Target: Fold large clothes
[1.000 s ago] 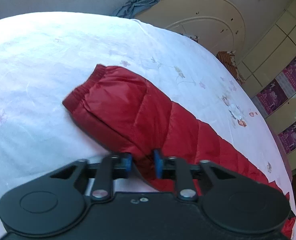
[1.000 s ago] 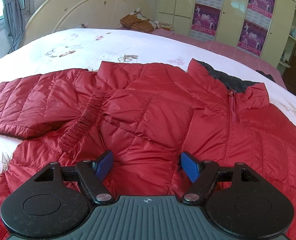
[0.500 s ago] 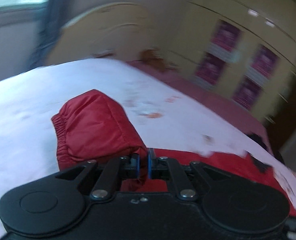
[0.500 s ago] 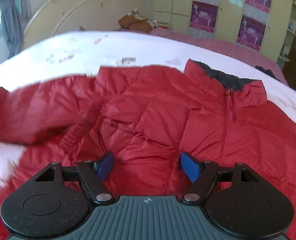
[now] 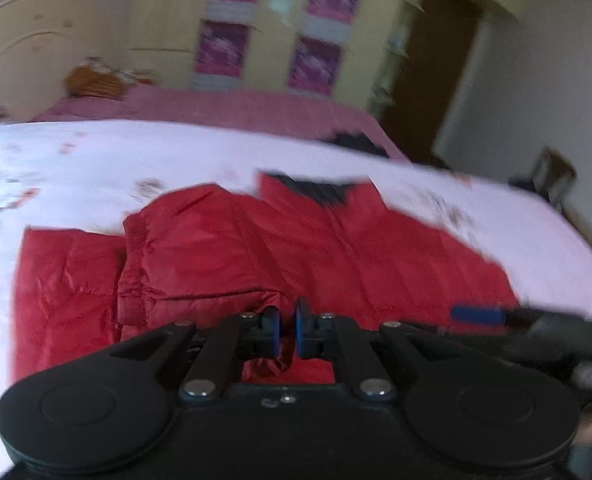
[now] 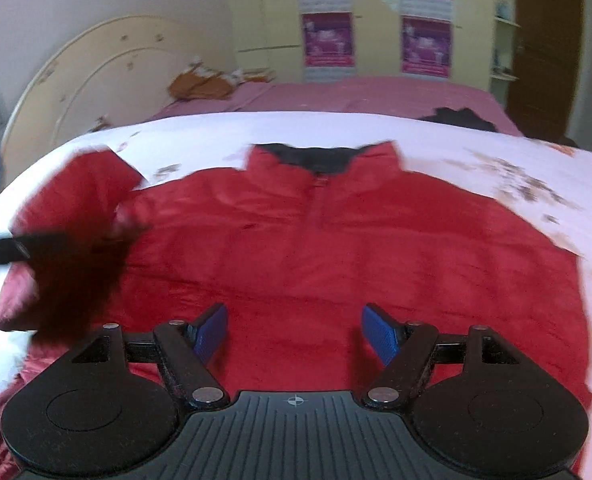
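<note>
The left gripper (image 5: pixel 287 334) was clamped on the sleeve (image 5: pixel 199 256), its blue pads nearly together with a pinch of red cloth bunched between them. The sleeve lay doubled over the chest of the jacket (image 5: pixel 376 256), its gathered cuff toward the left. The right gripper (image 6: pixel 296 334) stood wide apart above the jacket's lower front, gripping nothing; whether its blue ribbed pads touched the cloth could not be told.

The jacket (image 6: pixel 336 248) lay face up on the bed (image 6: pixel 496 152), spread flat, collar away from the cameras. It was red, quilted and slightly glossy, with puffy stitched panels, a dark lining inside the stand-up collar and a zip running down from it. In the right wrist view the sleeve (image 6: pixel 79 200) showed as a blurred red mass at the left, with the left gripper a dark smear across it. The bed's cover was white with a faint floral print.
</note>
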